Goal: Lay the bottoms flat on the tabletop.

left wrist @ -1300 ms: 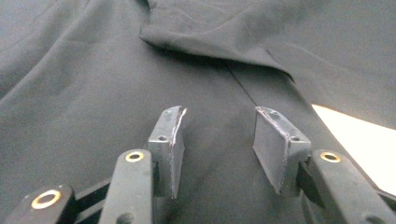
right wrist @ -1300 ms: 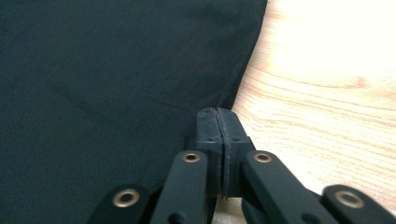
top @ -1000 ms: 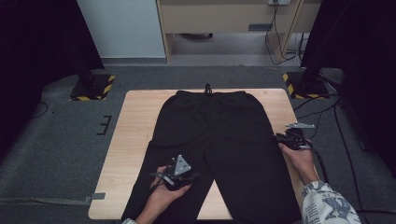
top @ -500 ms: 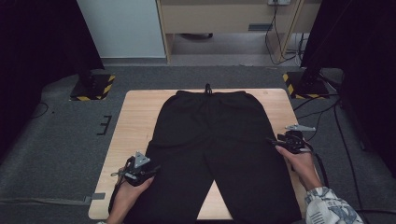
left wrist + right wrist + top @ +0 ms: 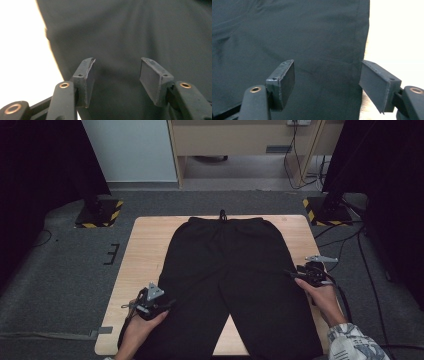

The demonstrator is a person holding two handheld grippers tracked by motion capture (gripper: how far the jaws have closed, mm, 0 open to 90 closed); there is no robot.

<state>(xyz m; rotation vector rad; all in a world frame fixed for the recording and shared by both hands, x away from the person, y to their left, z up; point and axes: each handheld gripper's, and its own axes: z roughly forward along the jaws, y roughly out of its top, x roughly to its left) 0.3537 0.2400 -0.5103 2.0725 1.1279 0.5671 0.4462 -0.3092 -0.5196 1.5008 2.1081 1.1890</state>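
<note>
Both claws, left (image 5: 167, 304) and right (image 5: 290, 275), have just been opening and grip nothing, so I'd pinch these soft, limp black sweatpants (image 5: 235, 280), lying flat on the surface (image 5: 145, 250), at their side seams.

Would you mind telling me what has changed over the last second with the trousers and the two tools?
The left tool slid from the inner left leg out to its outer edge. Both tools' jaws have just been opening, nothing gripped. The right tool kept its place at the right edge, and the black trousers stayed flat on the table.
</note>
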